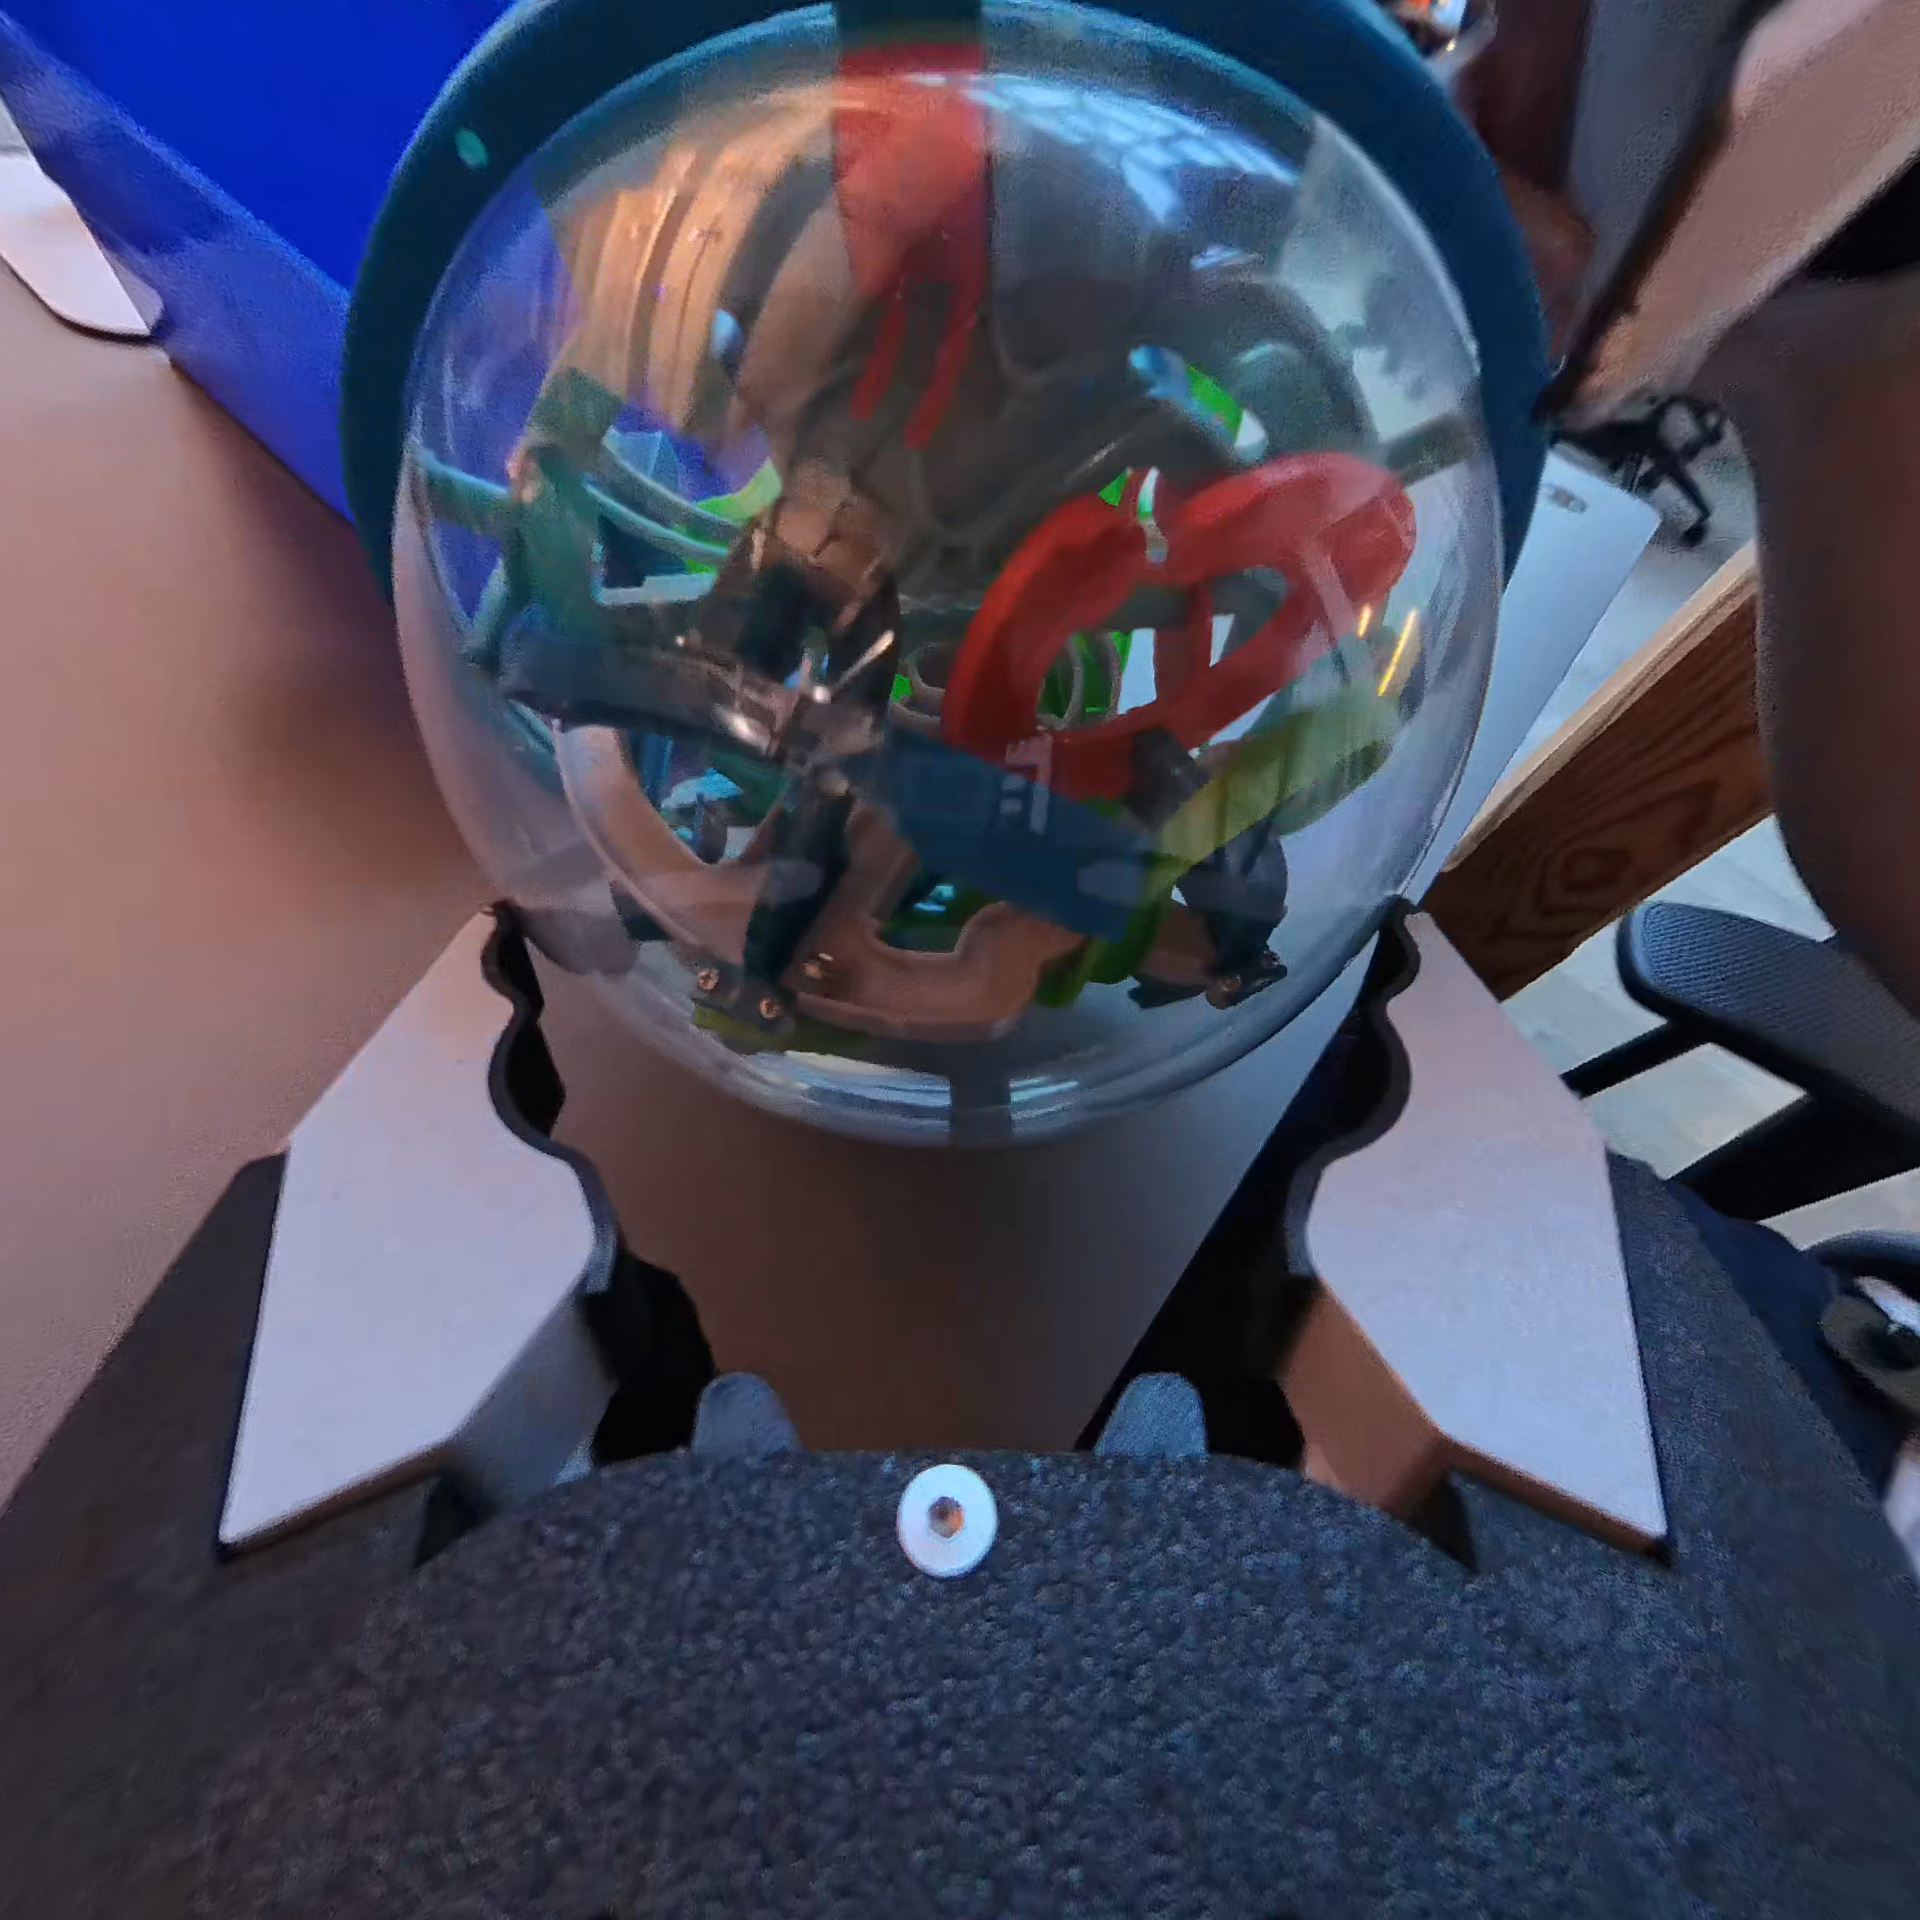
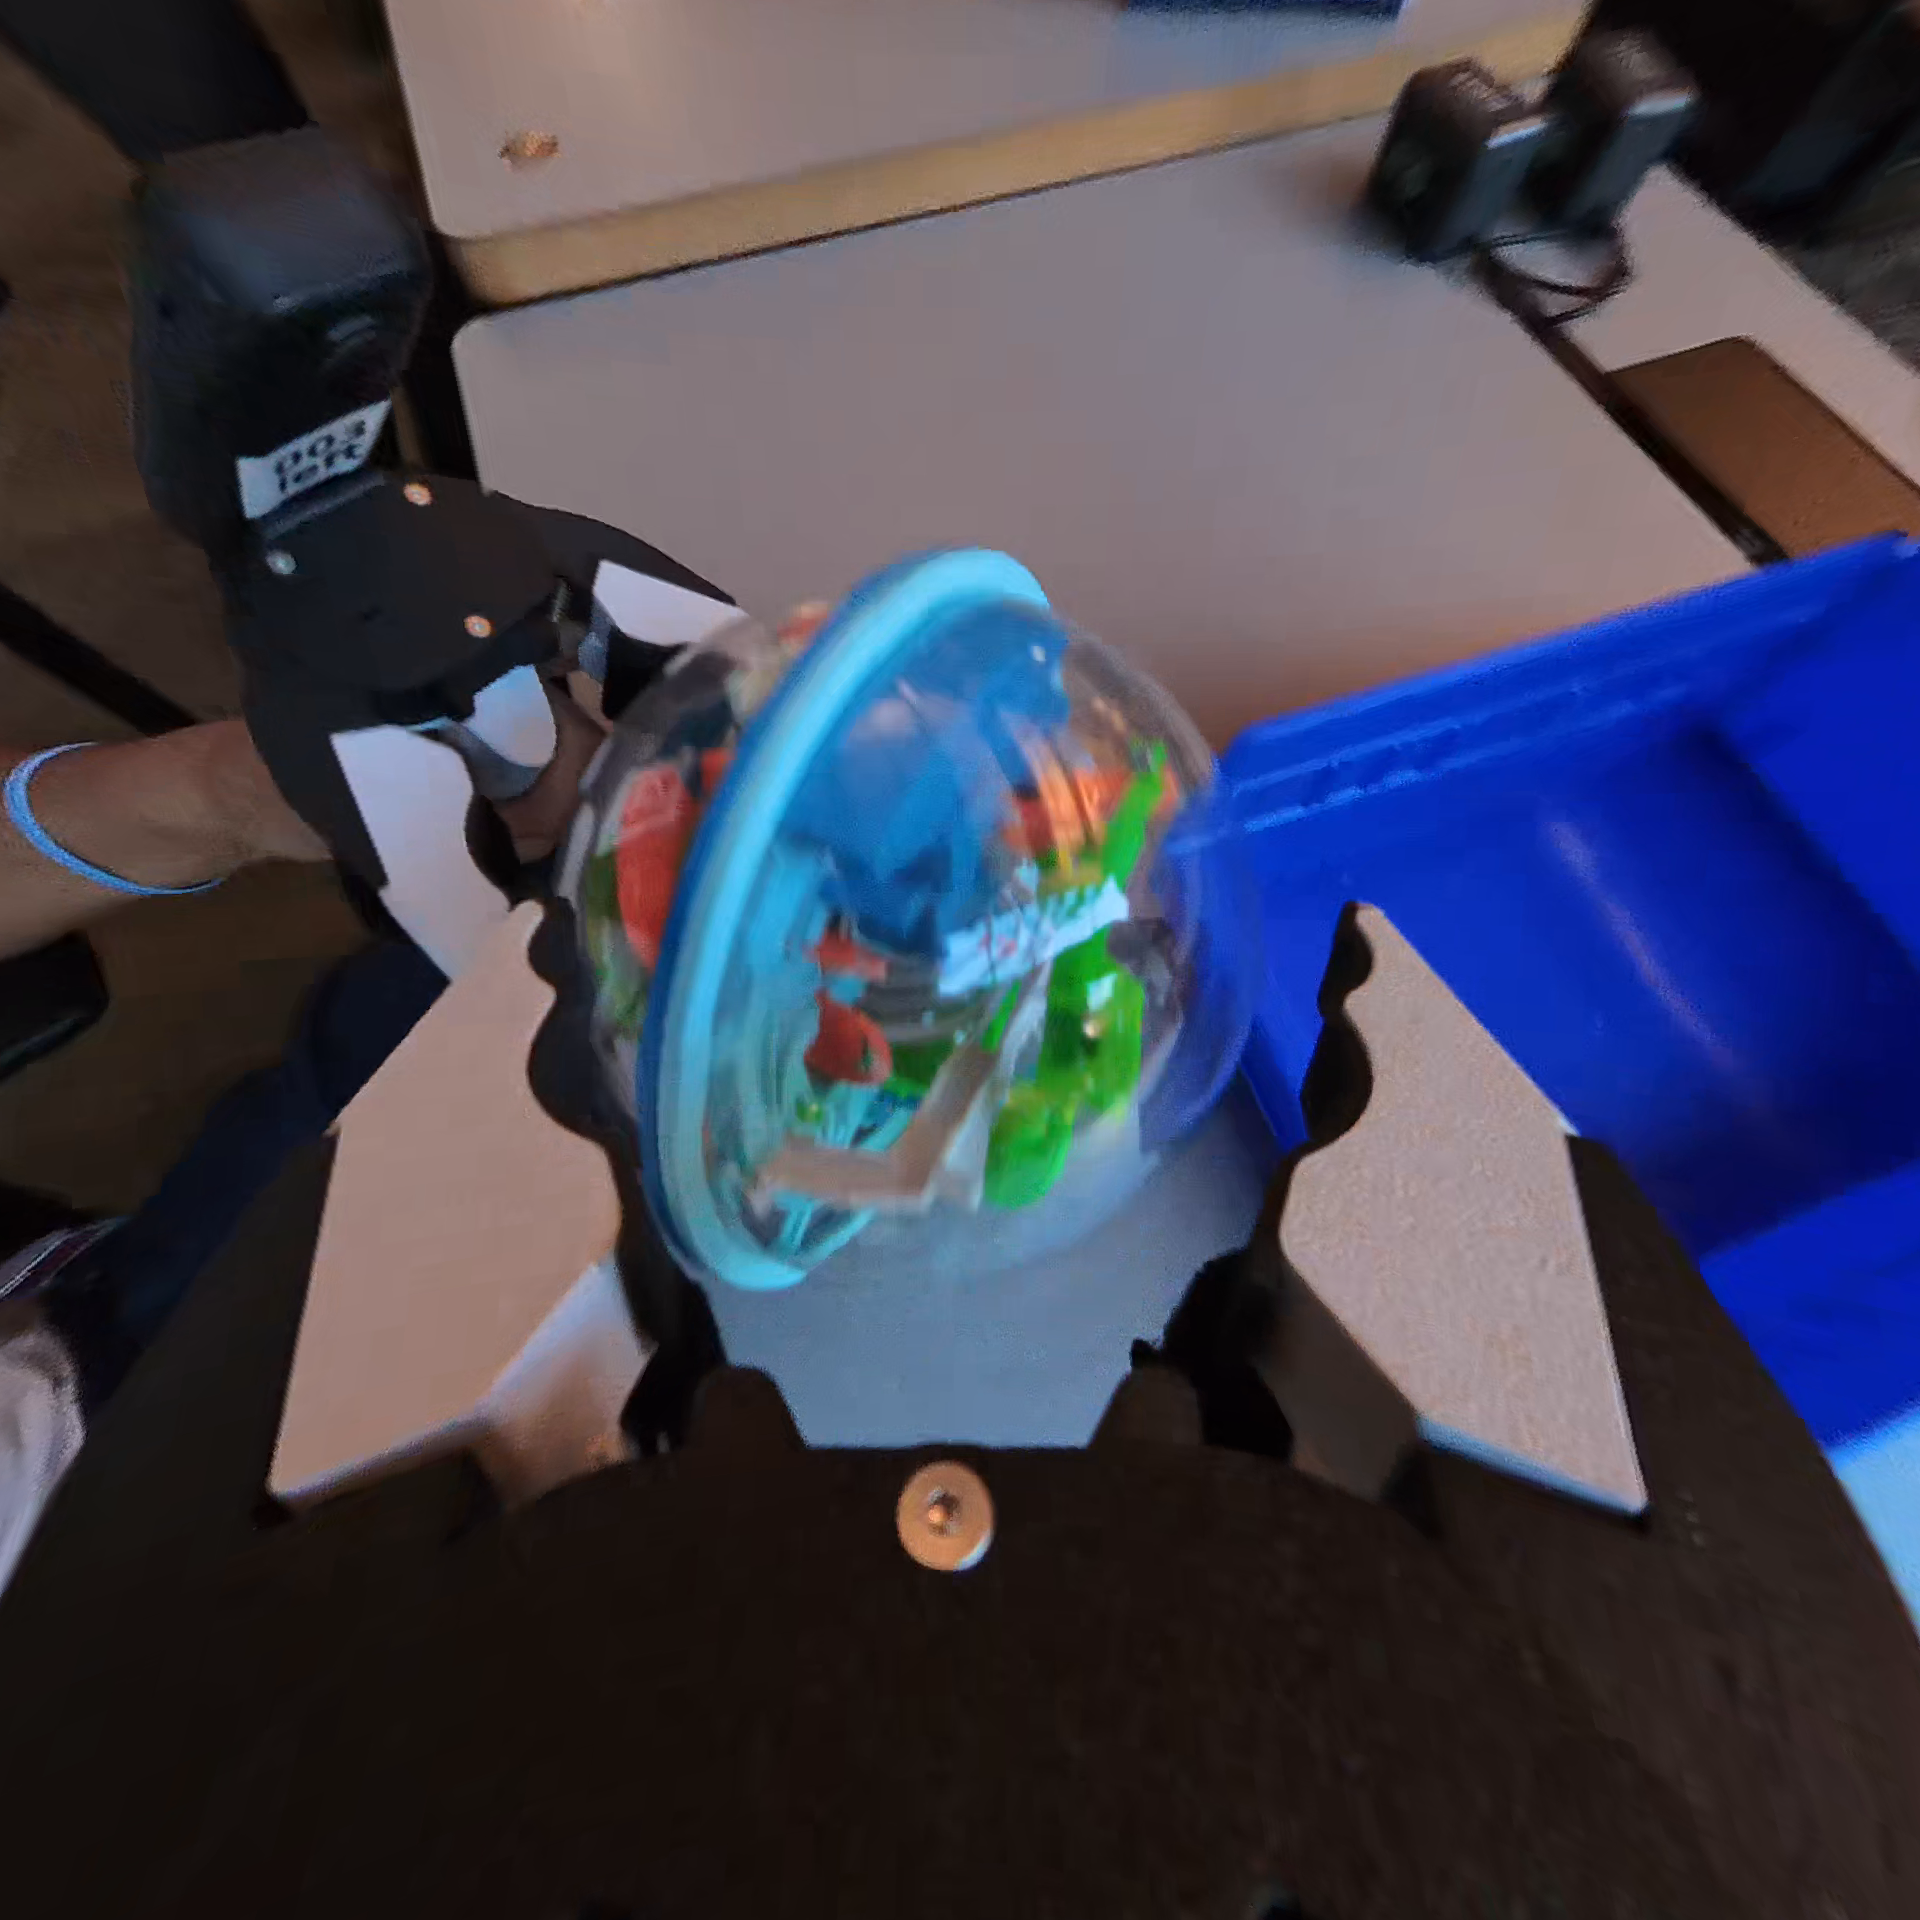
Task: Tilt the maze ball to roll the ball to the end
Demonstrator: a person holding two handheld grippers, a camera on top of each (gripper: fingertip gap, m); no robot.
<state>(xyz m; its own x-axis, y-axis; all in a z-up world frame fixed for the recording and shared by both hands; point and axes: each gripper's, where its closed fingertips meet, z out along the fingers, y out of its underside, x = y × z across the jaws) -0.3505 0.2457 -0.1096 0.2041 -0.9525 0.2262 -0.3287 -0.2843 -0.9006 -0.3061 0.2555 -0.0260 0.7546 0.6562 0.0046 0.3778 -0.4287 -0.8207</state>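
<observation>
The maze ball (image 1: 951, 582) is a clear sphere with a blue rim and red, green and blue tracks inside. My left gripper (image 1: 951, 935) is shut on it, with both fingertips pressed on its lower sides. In the right wrist view the ball (image 2: 914, 914) is blurred and held above the table by the left gripper (image 2: 582, 748) at its left side. My right gripper (image 2: 951, 935) is open. Its jaws stand wide around the ball, with a gap at the right finger. A small shiny spot (image 1: 724, 338) inside may be the rolling ball.
A blue bin (image 2: 1610, 883) stands just right of the ball and also shows in the left wrist view (image 1: 208, 135). The grey table (image 2: 1039, 416) lies beneath. Black devices (image 2: 1527, 135) sit at its far corner. A person's arm (image 2: 125, 810) holds the left gripper. An office chair (image 1: 1766, 1018) is beyond the table edge.
</observation>
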